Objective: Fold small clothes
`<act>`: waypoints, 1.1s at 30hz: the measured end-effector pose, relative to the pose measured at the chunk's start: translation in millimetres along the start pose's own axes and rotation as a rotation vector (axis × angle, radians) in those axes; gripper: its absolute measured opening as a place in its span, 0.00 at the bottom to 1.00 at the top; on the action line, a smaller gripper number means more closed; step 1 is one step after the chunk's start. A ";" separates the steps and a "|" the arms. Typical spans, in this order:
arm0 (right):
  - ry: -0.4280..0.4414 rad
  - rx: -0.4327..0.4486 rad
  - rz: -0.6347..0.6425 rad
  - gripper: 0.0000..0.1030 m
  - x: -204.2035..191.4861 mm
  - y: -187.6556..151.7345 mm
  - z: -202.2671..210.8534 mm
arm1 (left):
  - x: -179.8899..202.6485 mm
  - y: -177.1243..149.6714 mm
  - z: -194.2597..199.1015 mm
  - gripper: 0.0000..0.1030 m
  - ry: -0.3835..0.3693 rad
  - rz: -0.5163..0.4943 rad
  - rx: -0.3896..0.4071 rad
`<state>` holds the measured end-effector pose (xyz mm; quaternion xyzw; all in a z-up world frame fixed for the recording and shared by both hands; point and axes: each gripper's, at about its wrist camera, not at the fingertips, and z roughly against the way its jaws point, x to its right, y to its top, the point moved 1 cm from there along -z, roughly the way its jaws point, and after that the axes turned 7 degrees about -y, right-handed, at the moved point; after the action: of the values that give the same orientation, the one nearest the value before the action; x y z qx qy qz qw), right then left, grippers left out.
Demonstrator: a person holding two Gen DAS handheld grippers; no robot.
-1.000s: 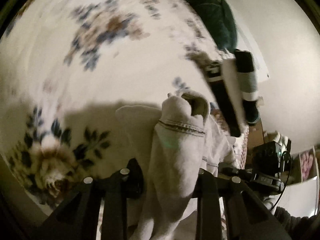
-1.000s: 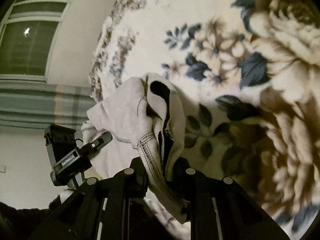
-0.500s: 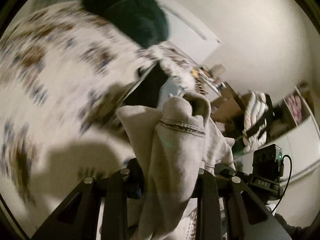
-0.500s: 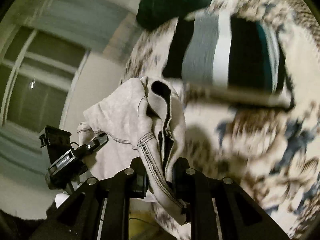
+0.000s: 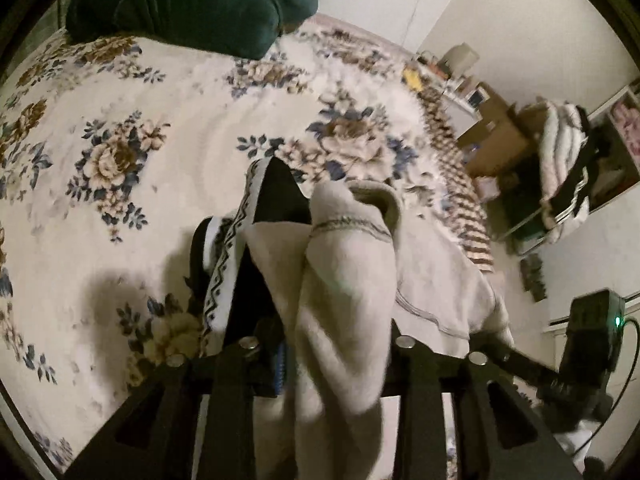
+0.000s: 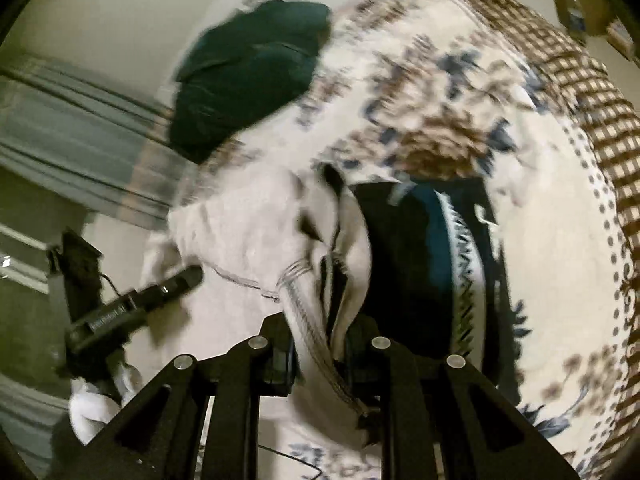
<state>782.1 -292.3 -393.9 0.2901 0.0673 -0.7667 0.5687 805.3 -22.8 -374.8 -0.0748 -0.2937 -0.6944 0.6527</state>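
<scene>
A small beige garment (image 5: 352, 280) with dark stitched seams hangs between both grippers above a floral bedspread (image 5: 160, 140). My left gripper (image 5: 328, 344) is shut on one bunched end of it. My right gripper (image 6: 320, 340) is shut on the other end (image 6: 256, 240). Just under the garment lies a folded dark garment with a white zigzag band (image 5: 232, 264), which also shows in the right wrist view (image 6: 420, 264). The other gripper shows at the right edge of the left wrist view (image 5: 588, 336) and at the left of the right wrist view (image 6: 120, 312).
A dark green cushion (image 5: 192, 0) lies at the far end of the bed, also in the right wrist view (image 6: 248, 76). A checked blanket edge (image 6: 592, 92) borders the bed. Shelves, boxes and folded white towels (image 5: 560, 152) stand beside the bed.
Both grippers have swung with the beige garment across the bed to above the folded dark garment with the zigzag band. Their grip on the beige garment is unchanged.
</scene>
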 end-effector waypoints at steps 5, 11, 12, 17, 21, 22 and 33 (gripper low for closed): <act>-0.063 -0.014 -0.031 0.24 17.8 -8.5 -22.2 | 9.6 4.8 4.2 0.38 0.051 -0.064 0.006; -0.361 0.054 0.070 0.73 0.7 -23.5 -3.5 | 30.3 -19.0 39.6 0.84 0.207 -0.130 0.082; -0.397 0.065 0.083 0.89 -2.5 -27.4 -0.1 | 31.8 -24.6 45.4 0.94 0.236 -0.145 0.100; -0.520 0.152 0.102 0.99 -24.8 -60.1 34.7 | 47.4 -56.0 78.0 0.96 0.326 -0.173 0.139; -0.552 0.200 0.103 0.99 -43.1 -87.9 65.1 | 59.4 -83.8 105.4 0.96 0.350 -0.191 0.159; -0.559 0.216 0.108 0.99 -49.1 -96.0 75.9 | 62.3 -90.1 112.5 0.96 0.360 -0.191 0.166; -0.573 0.366 0.194 0.99 -106.4 -177.9 215.3 | 124.3 -166.5 225.7 0.96 0.351 -0.181 0.278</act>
<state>560.4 -235.7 -201.7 0.1654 -0.2611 -0.7586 0.5735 567.0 -20.0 -181.7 0.1644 -0.2740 -0.7051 0.6330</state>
